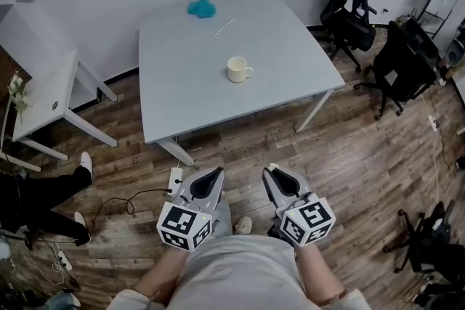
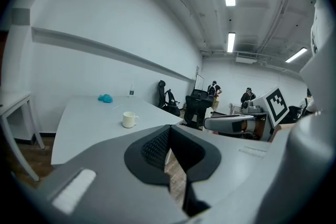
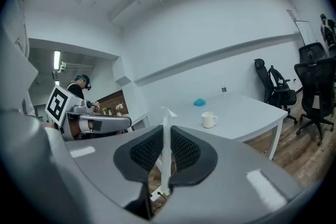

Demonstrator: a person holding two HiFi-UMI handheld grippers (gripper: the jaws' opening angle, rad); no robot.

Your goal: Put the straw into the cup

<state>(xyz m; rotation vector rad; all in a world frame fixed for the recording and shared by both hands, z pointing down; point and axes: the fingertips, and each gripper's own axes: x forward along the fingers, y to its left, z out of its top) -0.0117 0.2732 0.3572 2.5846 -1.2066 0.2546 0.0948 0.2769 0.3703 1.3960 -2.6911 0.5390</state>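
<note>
Step in hand, as judged: the approach, with nothing yet picked up.

- **Left hand-held gripper**: jaws meet at the tips and hold nothing.
- **Right hand-held gripper**: jaws closed down to a thin slit and empty. Only a table leg shows through the slit.
- **Position:** both are held close to the body over the wooden floor, short of the near edge of the table.
- **Straw**: a thin white line lying flat on the far part of the table. It is beyond the cup and just right of a blue object, well apart from either hand-held gripper.
- **Cup:** stands upright mid-table with its handle to the right.

Recommendation: close the distance first and part the jaws before descending. Come down steeply so the tips bracket the flat straw near one end, leaving a long free length to enter the cup. Lower the straw gently, as the cup looks light enough to be nudged or tipped.
</note>
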